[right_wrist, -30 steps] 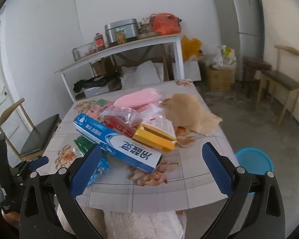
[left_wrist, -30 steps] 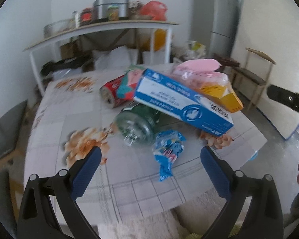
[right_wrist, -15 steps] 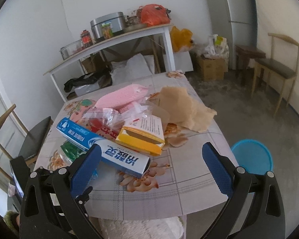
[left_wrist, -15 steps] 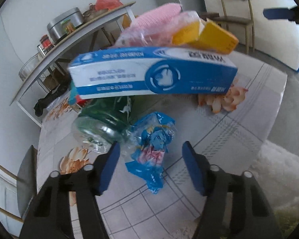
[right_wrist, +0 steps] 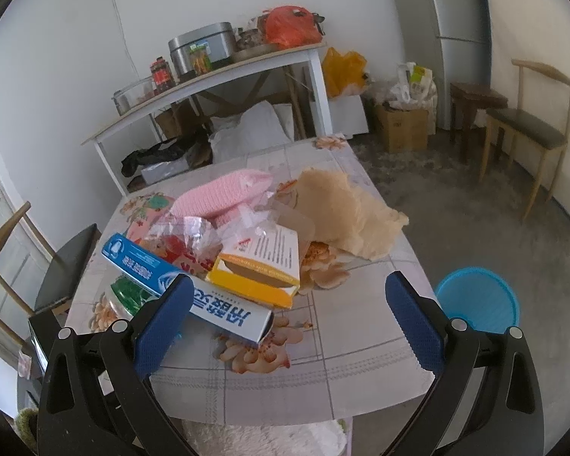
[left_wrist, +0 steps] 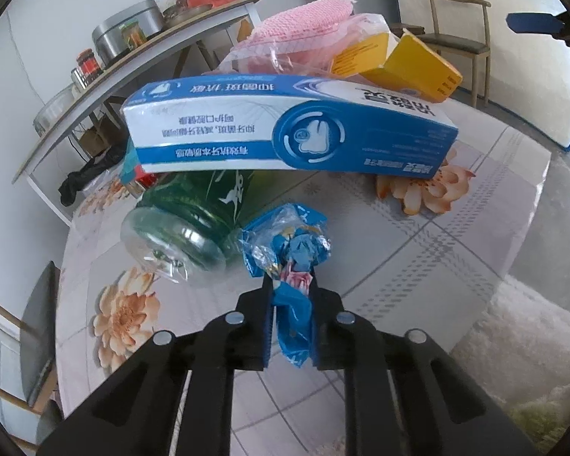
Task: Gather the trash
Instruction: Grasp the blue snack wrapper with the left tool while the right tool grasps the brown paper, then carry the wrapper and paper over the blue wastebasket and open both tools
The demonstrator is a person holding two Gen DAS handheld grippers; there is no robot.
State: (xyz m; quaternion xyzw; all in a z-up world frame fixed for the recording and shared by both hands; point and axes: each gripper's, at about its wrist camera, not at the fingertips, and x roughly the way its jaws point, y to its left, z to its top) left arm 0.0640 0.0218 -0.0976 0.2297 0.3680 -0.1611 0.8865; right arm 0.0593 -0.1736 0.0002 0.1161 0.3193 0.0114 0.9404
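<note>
Since one second ago the left hand-held gripper has come down to the near edge of the desk, and its jaws have just been closing, with the blue wrapper between them. Now the pads press the lower part of this wrapper from both sides, while its crumpled top sticks out in front of the fingertips. The wrapper seems to lie on the desk still, though from this close view I cannot tell if it is already a little lifted. It touches the clear base of the green bottle, which lies on its side just behind.

The right hand-held gripper hangs over the near right part of the desk with its jaws wide apart and nothing between them.

I judge the task to be at its beginning. Nearly all the trash is on the desk in one pile: the toothpaste box across the bottle, the yellow box, the pink pack, some clear plastic bags and the brown paper. The blue bin stands on the floor to the right of the desk, and no trash shows in it from here. So the first piece is only gripped, and everything else is left to collect.
</note>
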